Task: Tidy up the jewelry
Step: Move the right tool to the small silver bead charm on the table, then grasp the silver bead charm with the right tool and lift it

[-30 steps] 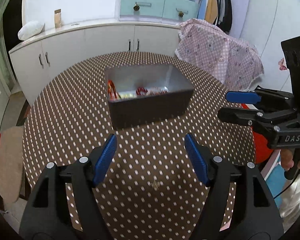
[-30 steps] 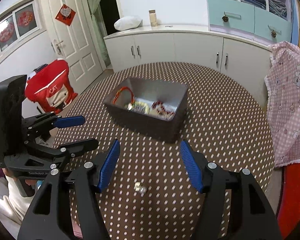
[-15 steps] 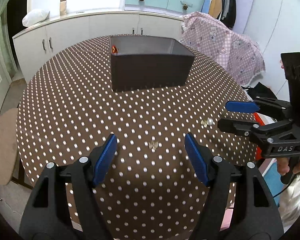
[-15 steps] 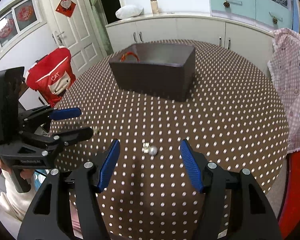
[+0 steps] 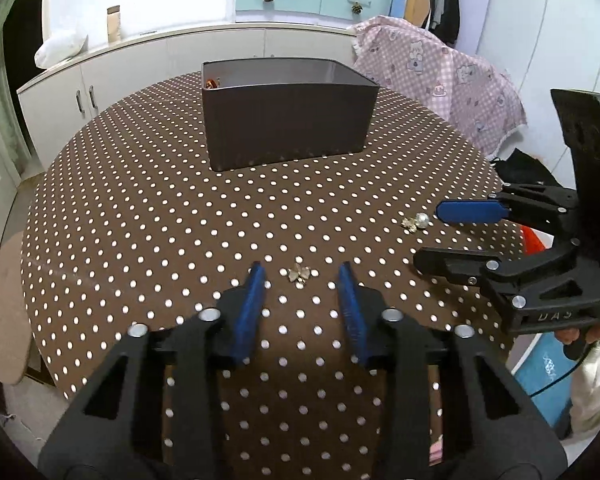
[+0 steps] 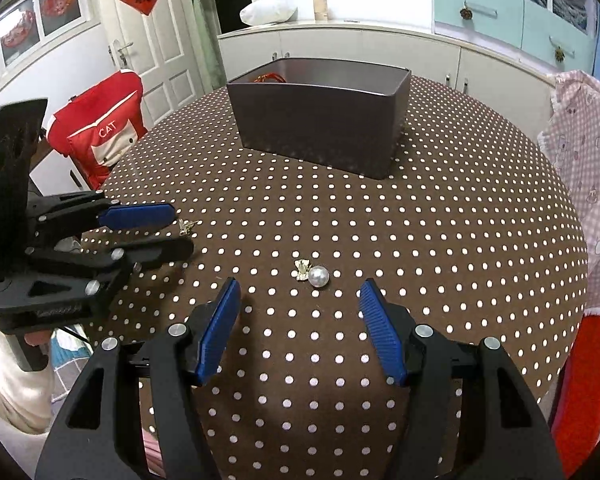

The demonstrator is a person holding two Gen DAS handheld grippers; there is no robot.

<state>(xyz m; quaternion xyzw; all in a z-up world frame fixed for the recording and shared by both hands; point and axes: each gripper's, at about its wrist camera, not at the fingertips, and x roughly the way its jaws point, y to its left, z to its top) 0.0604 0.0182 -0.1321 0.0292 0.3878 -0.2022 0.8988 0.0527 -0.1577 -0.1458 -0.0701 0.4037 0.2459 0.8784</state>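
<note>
A small gold earring [image 5: 299,273] lies on the dotted brown table between the fingertips of my left gripper [image 5: 301,276], which is open and low over it; it also shows in the right wrist view [image 6: 188,226]. A pearl earring [image 6: 312,274] lies just ahead of my right gripper [image 6: 299,292], which is open and empty; it also shows in the left wrist view [image 5: 416,222]. A dark grey box [image 5: 288,120] with red jewelry at its left corner stands at the table's far side [image 6: 324,116].
The round table [image 5: 140,220] has its edge close behind both grippers. A red chair cover [image 6: 100,132] is at the left, a pink checked cloth [image 5: 440,80] at the right, white cabinets [image 6: 340,44] behind.
Both grippers have come down and forward toward the table. The left gripper's fingers have narrowed around the gold earring. The box interior has dropped out of sight.
</note>
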